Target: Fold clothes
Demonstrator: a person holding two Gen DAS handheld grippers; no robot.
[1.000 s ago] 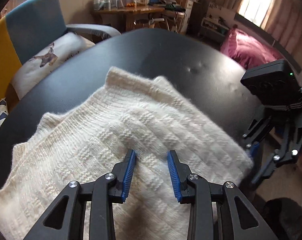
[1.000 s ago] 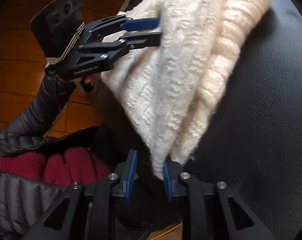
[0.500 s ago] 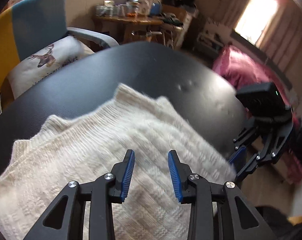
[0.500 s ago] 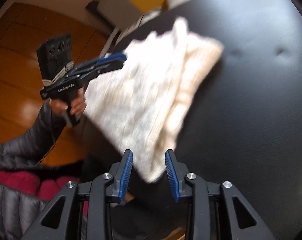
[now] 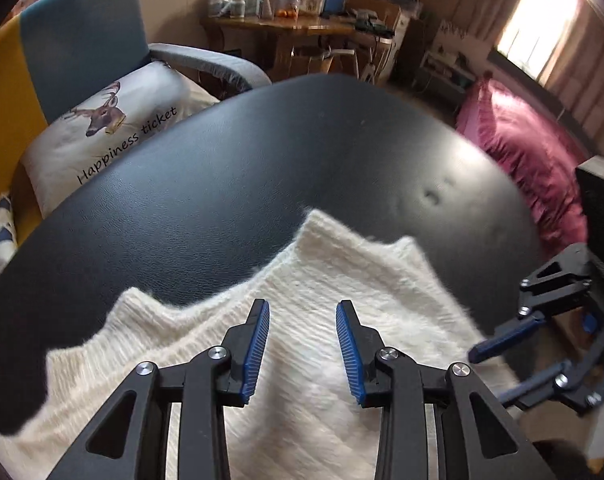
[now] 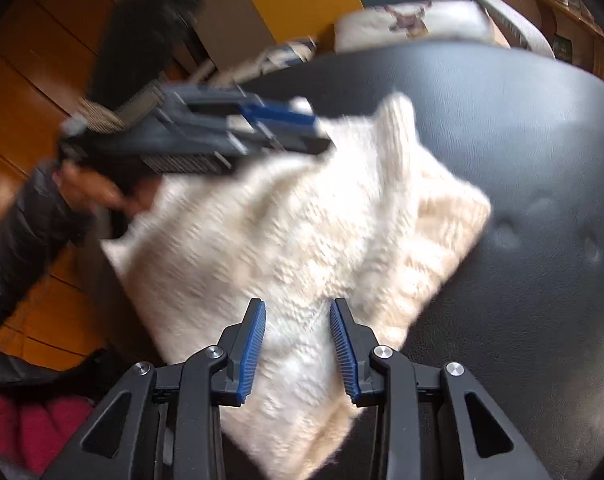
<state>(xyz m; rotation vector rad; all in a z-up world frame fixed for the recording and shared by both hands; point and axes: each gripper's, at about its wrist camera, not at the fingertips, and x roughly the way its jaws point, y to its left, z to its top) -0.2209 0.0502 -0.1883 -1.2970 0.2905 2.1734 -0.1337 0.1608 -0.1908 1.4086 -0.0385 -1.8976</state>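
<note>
My left gripper (image 5: 302,346) hangs over the cream knitted sweater (image 5: 322,320) with its jaws partly apart and nothing pinched between the blue pads (image 5: 255,346); the knit lies below them, not clamped. My right gripper (image 6: 297,350) has just been opening its jaws, and they now stand apart above the sweater's near corner with the wool showing between them, the pads not pressing on it, so I have hold of nothing on either side. The sweater lies folded into a rough rectangle on the black padded surface (image 5: 261,152), its near edge reaching over that surface's rim toward me, a ribbed corner sticking up at the far side. In the right wrist view my left gripper appears blurred above the far left part of the sweater, my hand (image 6: 97,190) in a dark puffy sleeve (image 6: 17,240) gripping its handle. Beyond the black surface stands an armchair (image 5: 77,40) with a deer-print cushion (image 5: 113,120), a cluttered wooden table (image 5: 293,28) behind it, and a magenta blanket (image 5: 530,148) to the right.
</note>
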